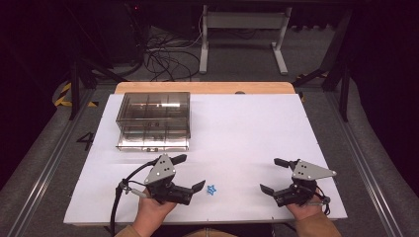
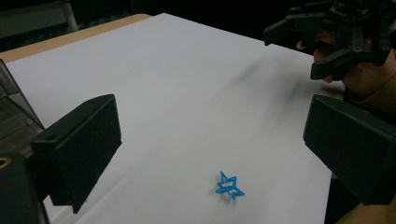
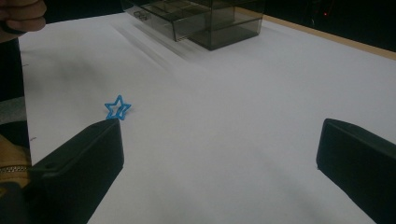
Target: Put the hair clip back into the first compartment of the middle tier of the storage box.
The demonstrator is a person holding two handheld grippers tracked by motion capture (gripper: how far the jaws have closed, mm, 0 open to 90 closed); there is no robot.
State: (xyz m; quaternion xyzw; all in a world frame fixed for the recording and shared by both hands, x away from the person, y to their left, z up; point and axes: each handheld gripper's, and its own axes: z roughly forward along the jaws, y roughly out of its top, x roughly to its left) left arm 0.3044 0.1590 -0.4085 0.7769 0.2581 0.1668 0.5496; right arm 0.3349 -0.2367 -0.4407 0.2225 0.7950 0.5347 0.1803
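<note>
A small blue star-shaped clip (image 1: 212, 190) lies flat on the white table sheet (image 1: 237, 128) near the front edge. My left gripper (image 1: 189, 172) stands open just left of it, jaws wide apart and empty; in the left gripper view the star (image 2: 229, 185) lies on the sheet between and ahead of the jaws. My right gripper (image 1: 274, 175) is open too, over the front right of the sheet, well to the right of the star. In the right gripper view the star (image 3: 117, 107) sits beyond the left jaw.
A smoky clear drawer box (image 1: 153, 120) stands at the back left of the sheet, its lower drawer pulled out toward me; it also appears as the box (image 3: 201, 18). The wooden table edge (image 1: 205, 87) runs behind it.
</note>
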